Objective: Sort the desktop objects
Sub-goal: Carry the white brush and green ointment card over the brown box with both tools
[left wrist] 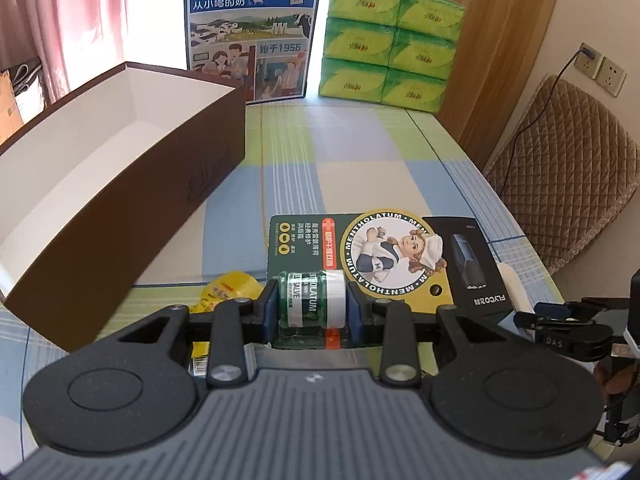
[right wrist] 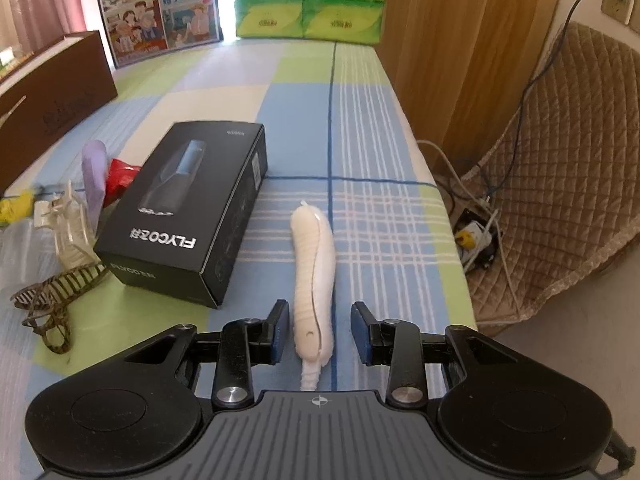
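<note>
Left wrist view: left tongs [left wrist: 310,306] closed on a Mentholatum lip-salve blister pack [left wrist: 352,248], both blue pads pressed against the small green jar with its white cap; the card backing juts out beyond the pads.
Landmark for places: black Flyco shaver box [right wrist: 192,208] lying flat on the checked surface [right wrist: 352,120].
- Blister pack: just left of the shaver box in the left wrist view, its card edge overlapping the box's near corner.
- Yellow wrapper [left wrist: 228,290]: farther left, beside the left tongs.
- Brown storage box [left wrist: 132,184], open, white inside: well left of the shaver box.
- Milk carton case [left wrist: 252,28] and stacked green tissue packs [left wrist: 390,44]: far behind the shaver box, at the back edge.

Right wrist view: right tongs [right wrist: 320,332] open, not gripping; a white ribbed hair clip [right wrist: 314,276] lies between the pads, lengthwise, with a gap on each side.
- White hair clip: just right of the shaver box.
- Clear claw clip [right wrist: 68,228], dark patterned claw clip [right wrist: 56,300], lilac clip [right wrist: 95,172] and a red item [right wrist: 120,174]: left of the shaver box.
</note>
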